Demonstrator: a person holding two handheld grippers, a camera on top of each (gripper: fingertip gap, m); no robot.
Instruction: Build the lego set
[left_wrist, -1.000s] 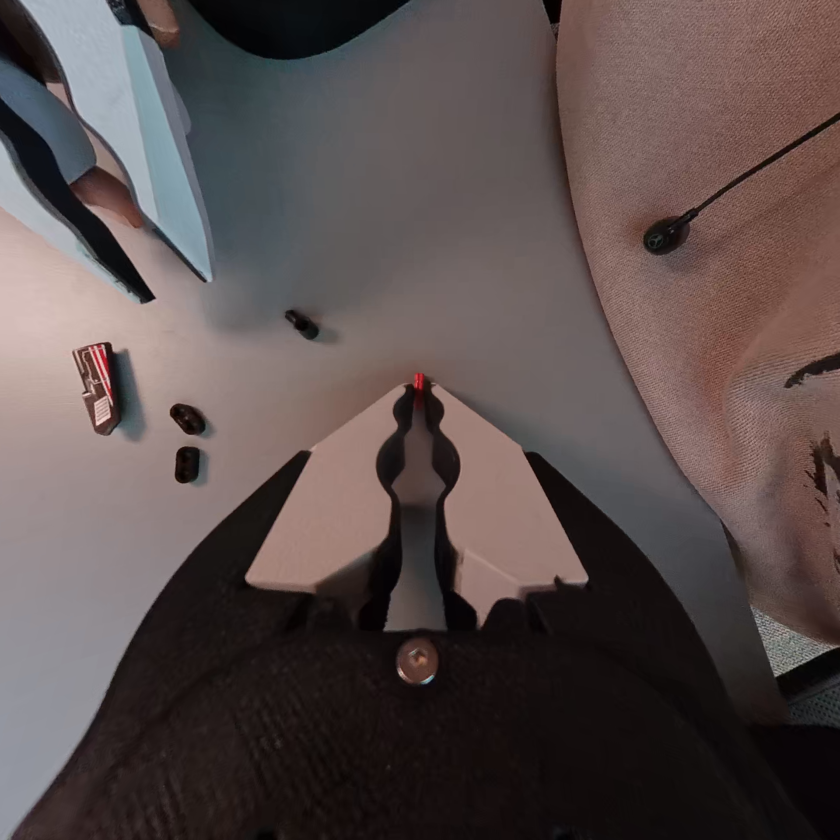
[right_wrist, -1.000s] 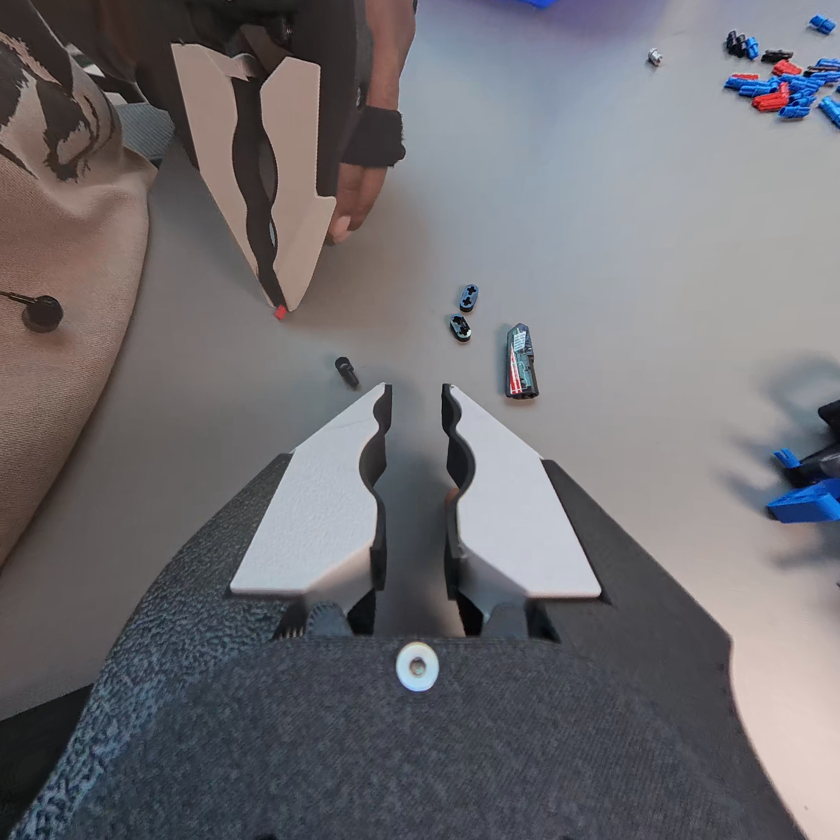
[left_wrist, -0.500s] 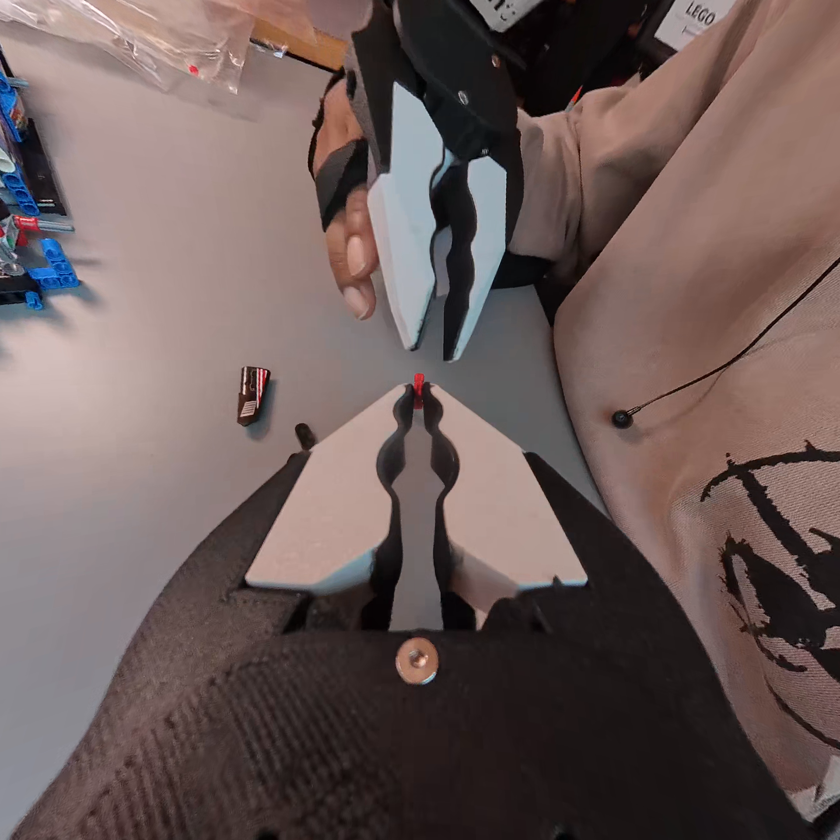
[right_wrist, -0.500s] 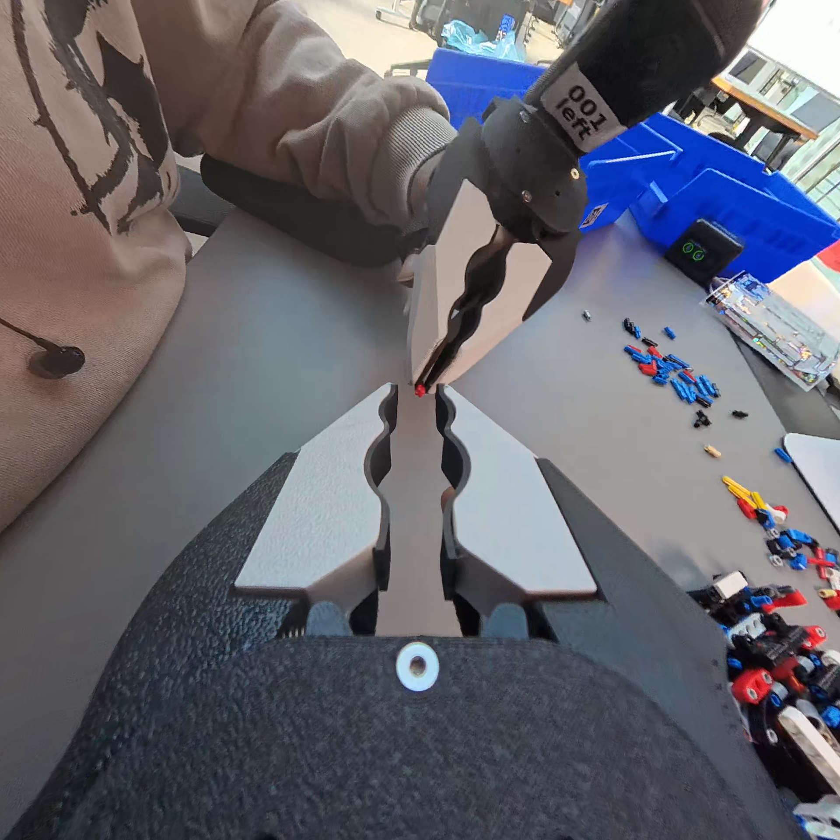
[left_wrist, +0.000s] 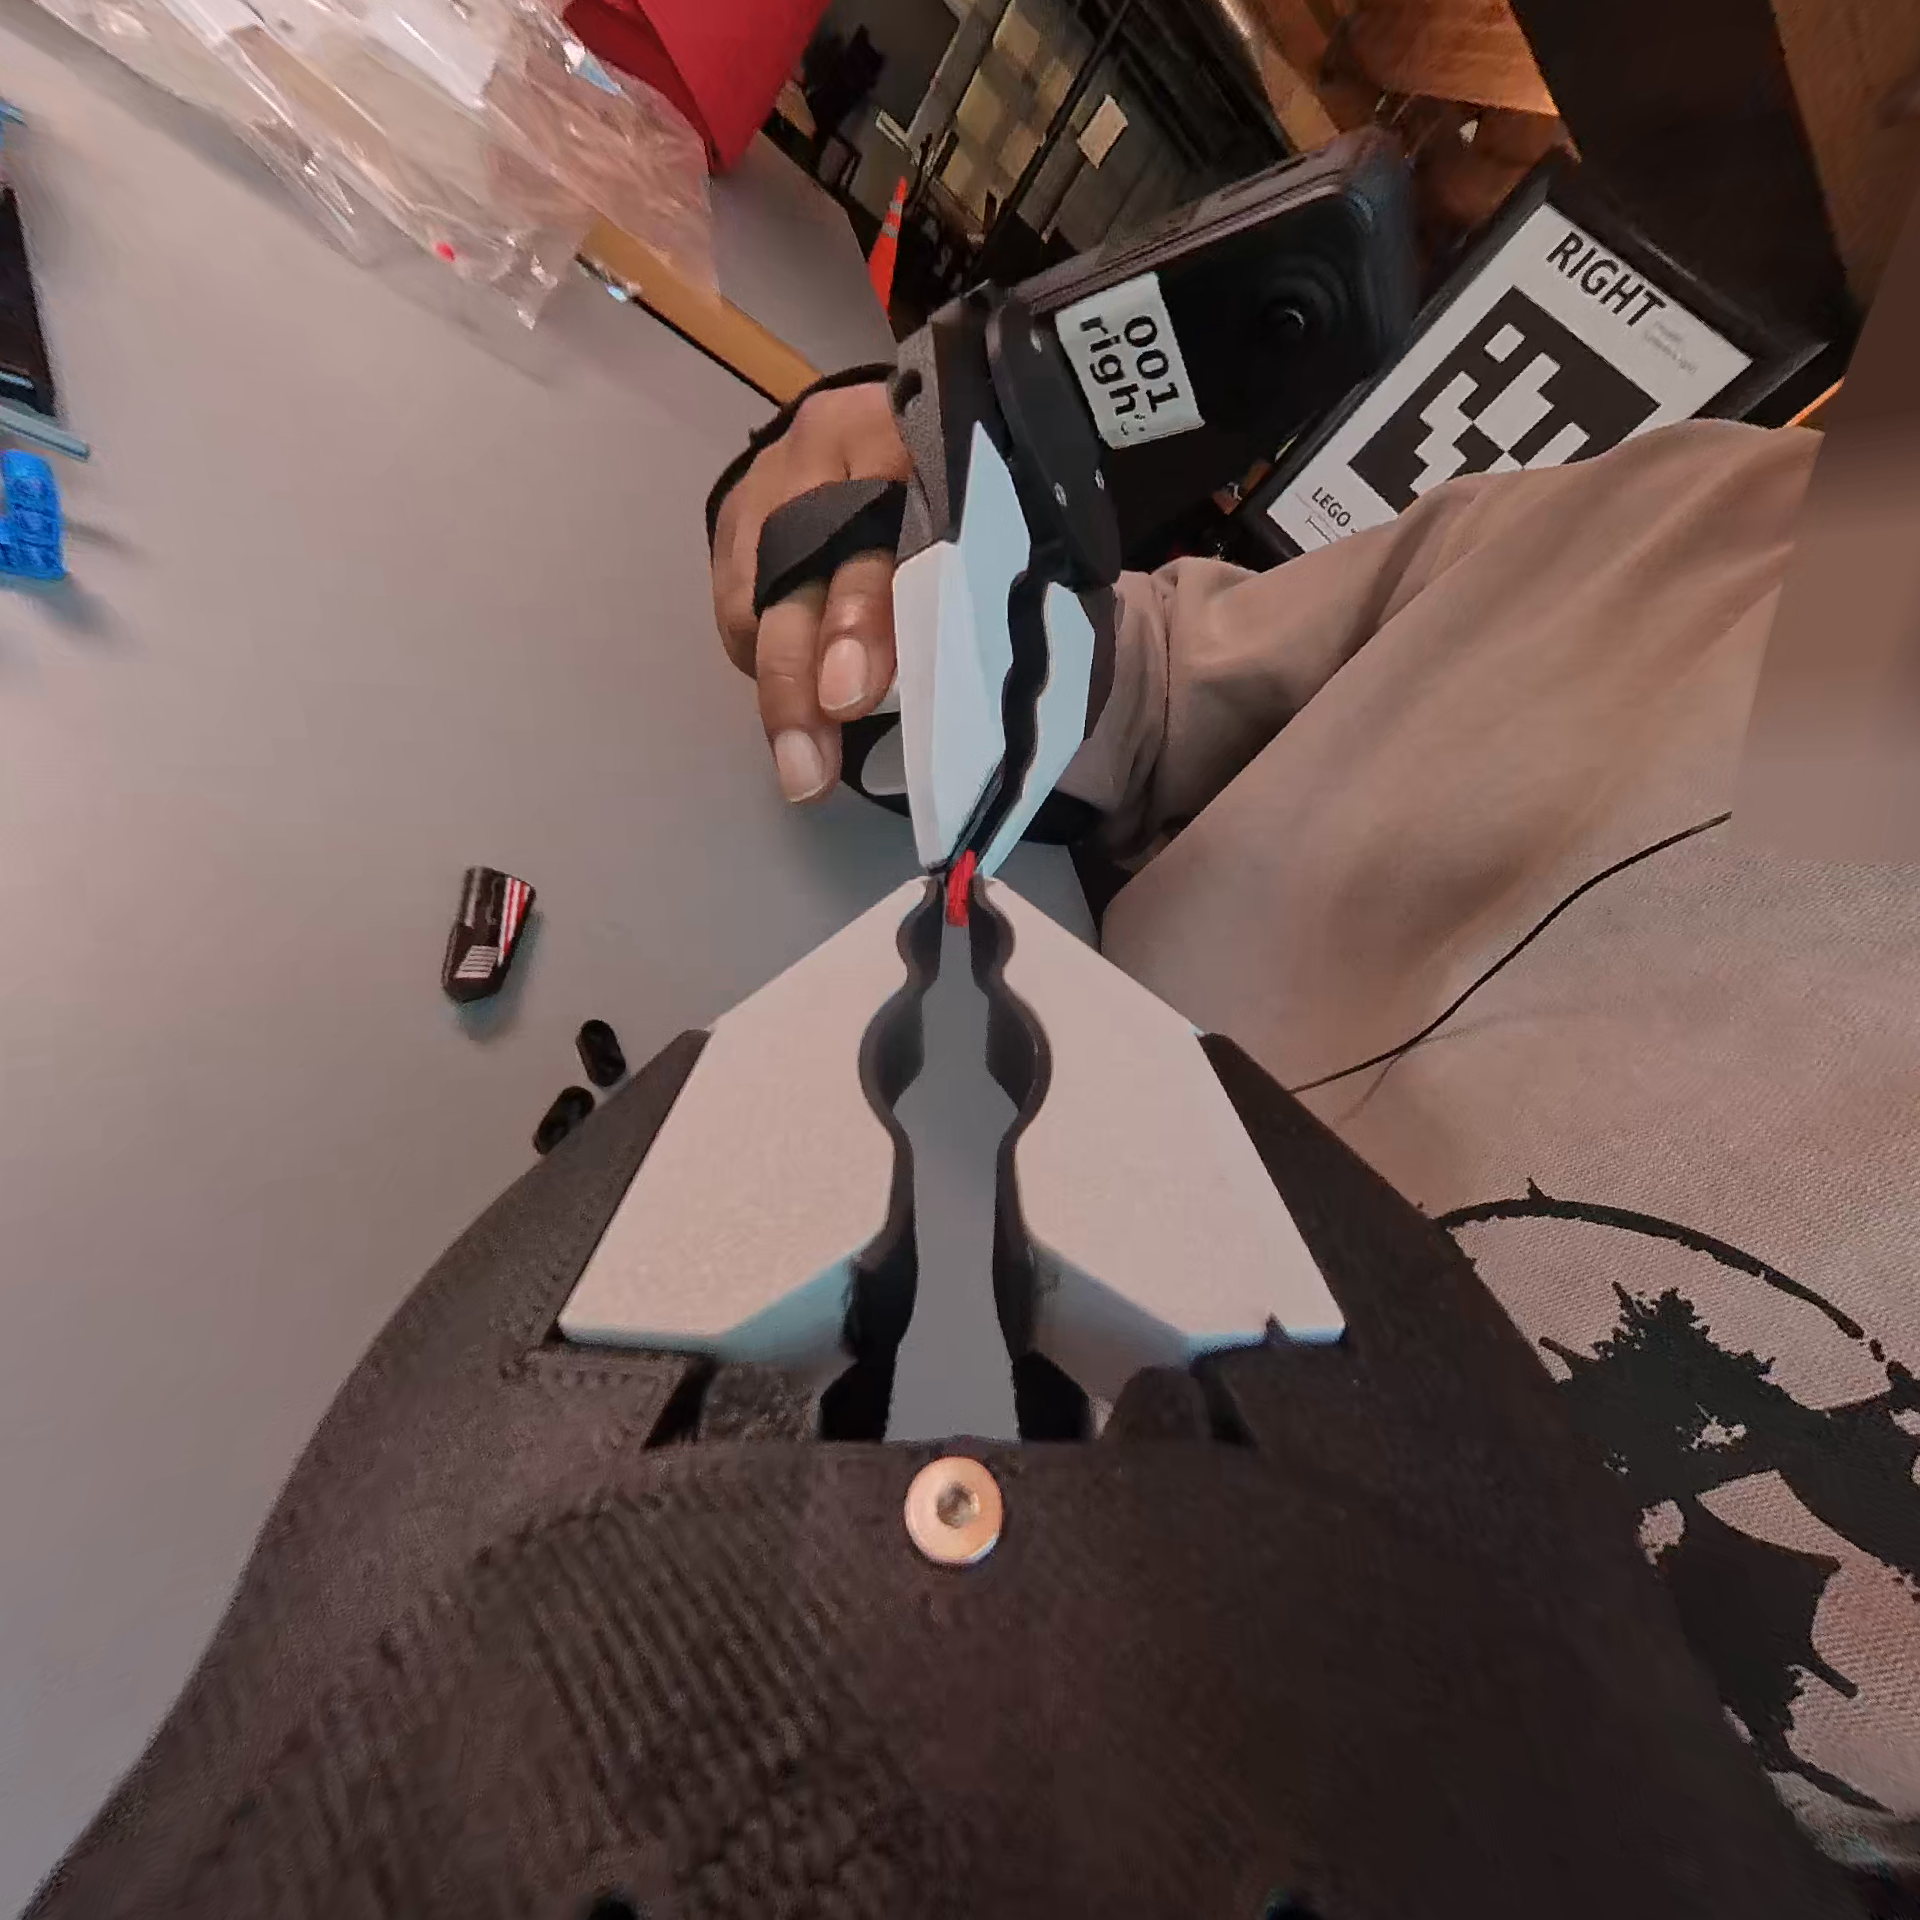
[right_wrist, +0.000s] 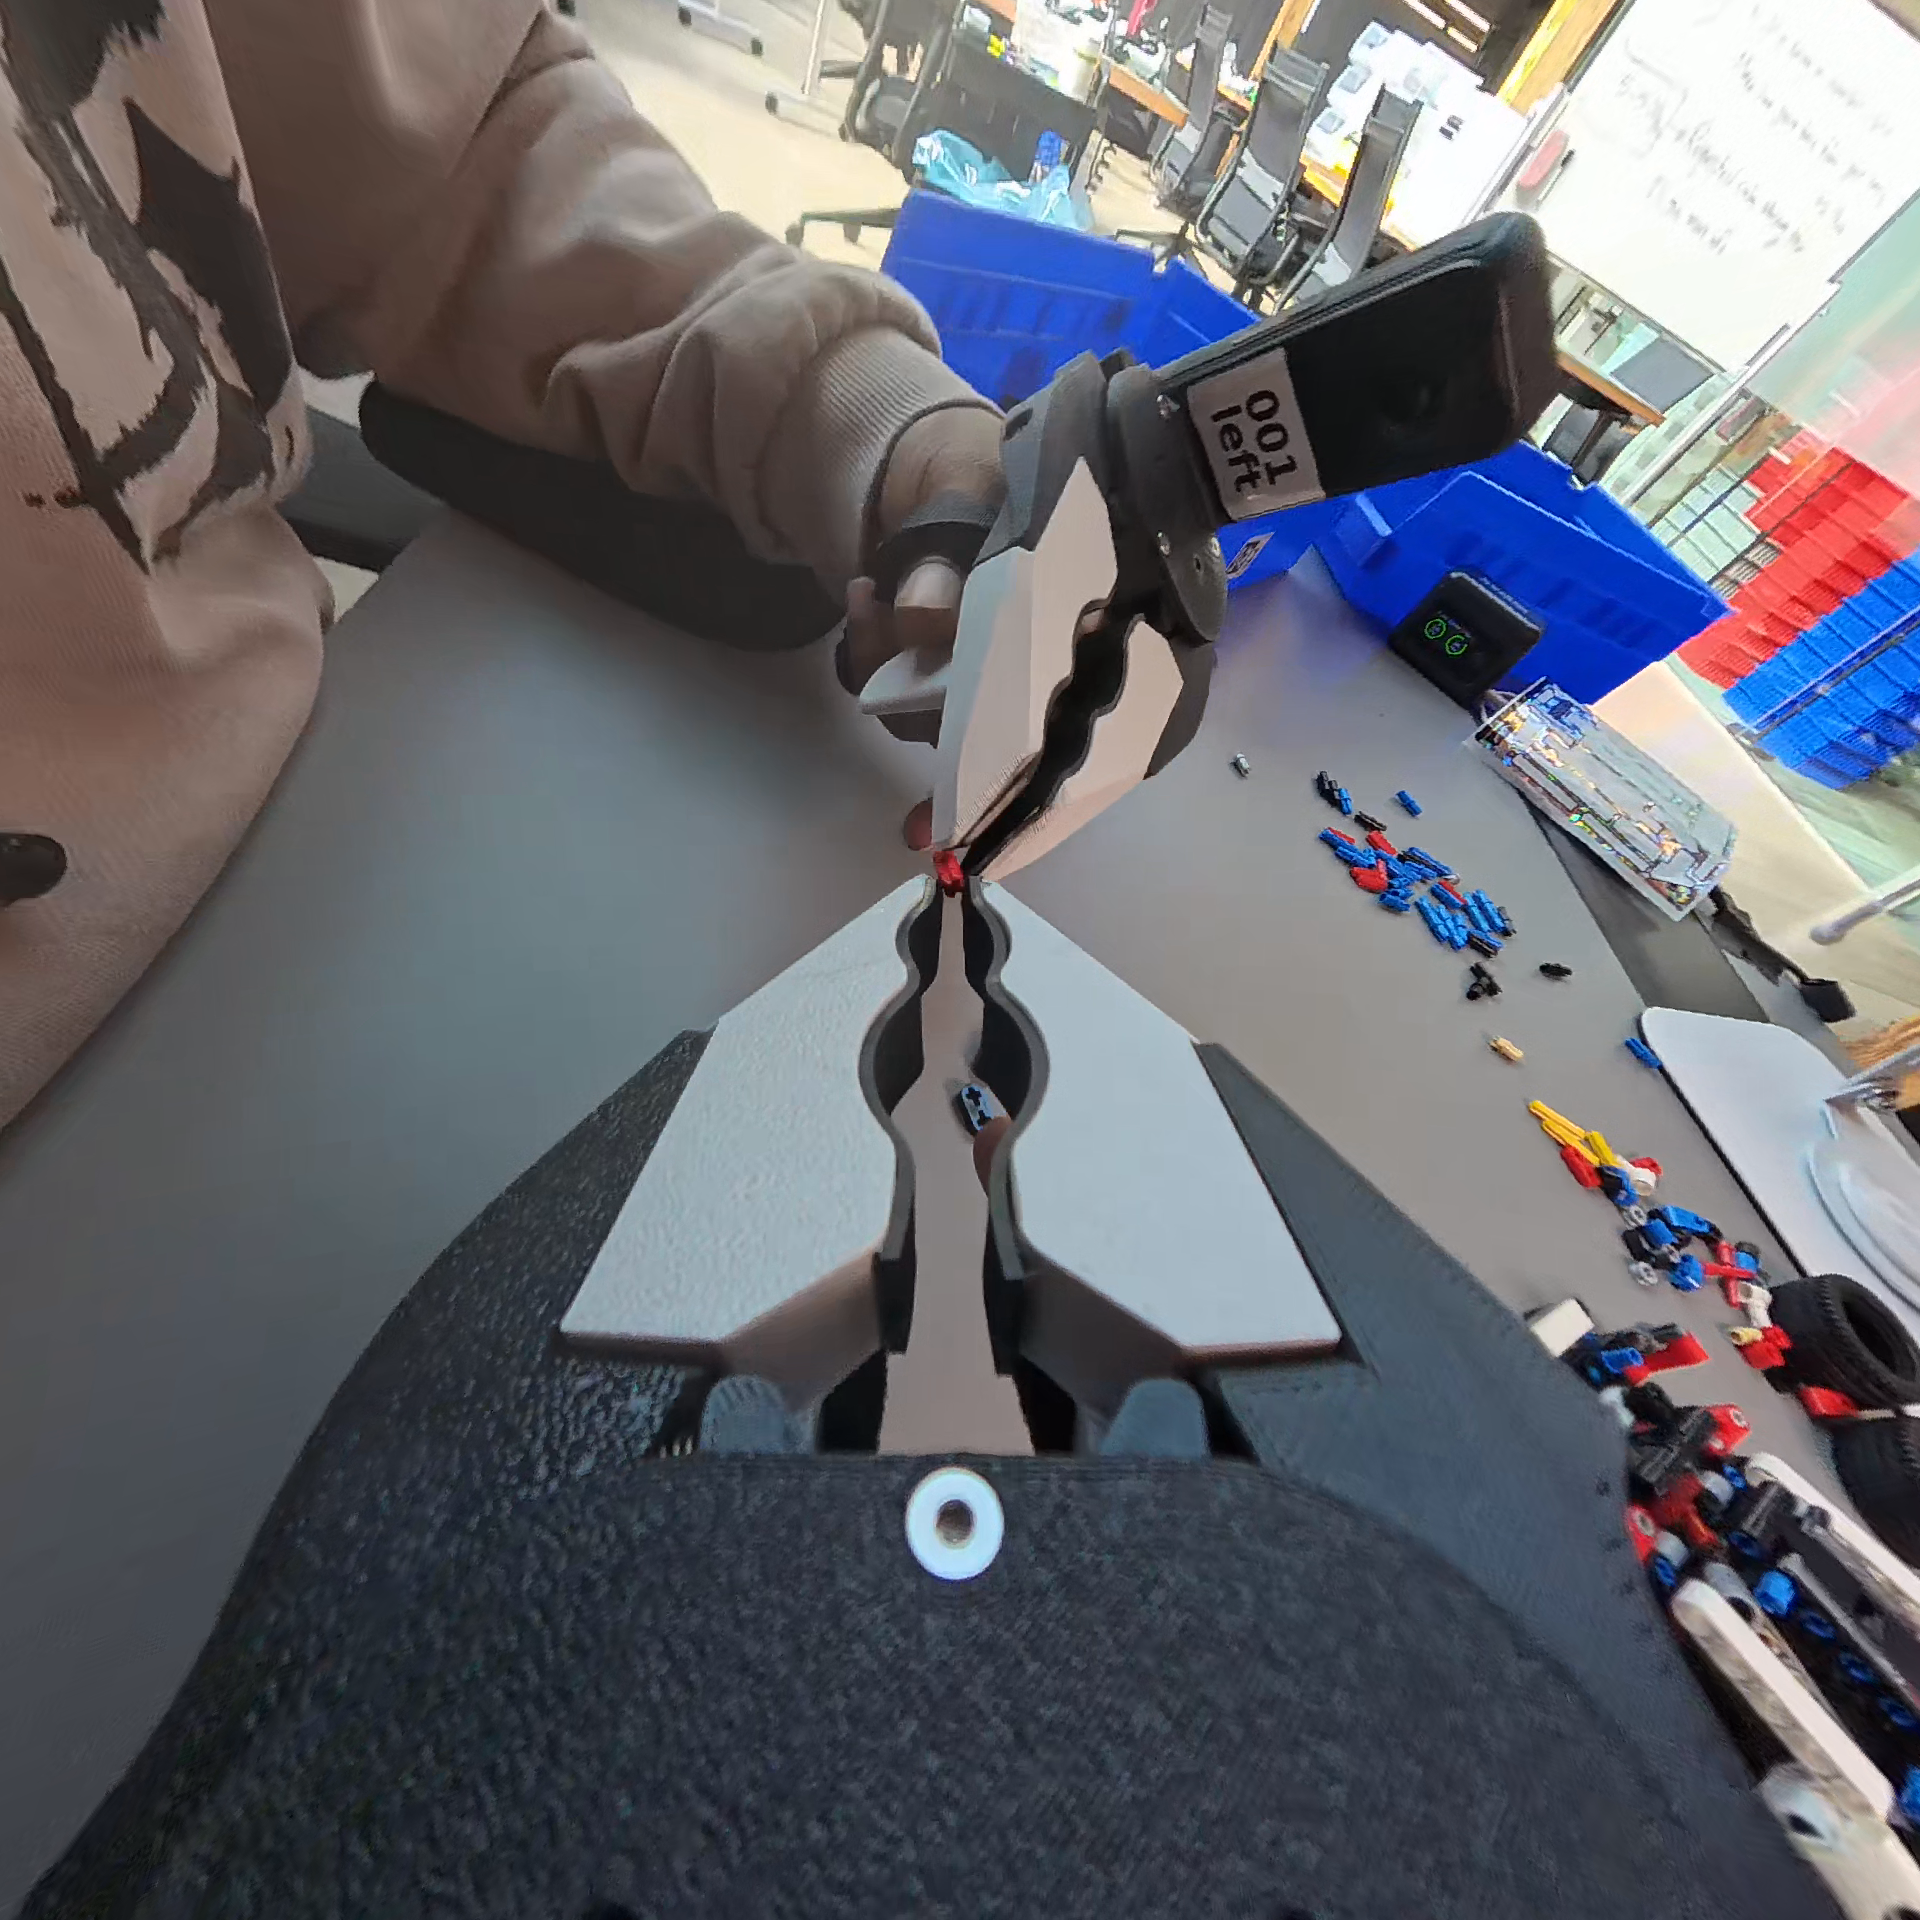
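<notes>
the two grippers meet tip to tip in the air above the grey table (right_wrist: 582, 831), and a tiny red lego pin (left_wrist: 960, 900) sits right at the meeting point. the left gripper (left_wrist: 957, 896) is pinched closed on the pin at its very tips. the right gripper (right_wrist: 951, 885) is nearly closed around the other end of the pin; whether it already bears on it i cannot tell.

this looks like a handover or a re-grip. done well, the right fingertips would squeeze squarely on the free end before the left lets go, both tools staying in line, since so small a piece could easily flick out.

there is open table beneath them. a dark stickered piece (left_wrist: 488, 933) and two small black connectors (left_wrist: 601, 1049) lie to one side, the loose blue and red pins (right_wrist: 1413, 883) and the half-built model (right_wrist: 1766, 1496) well apart. the table edge and the person's beige sweatshirt (left_wrist: 1455, 831) are close on the other side, so a dropped pin could fall off there.
</notes>
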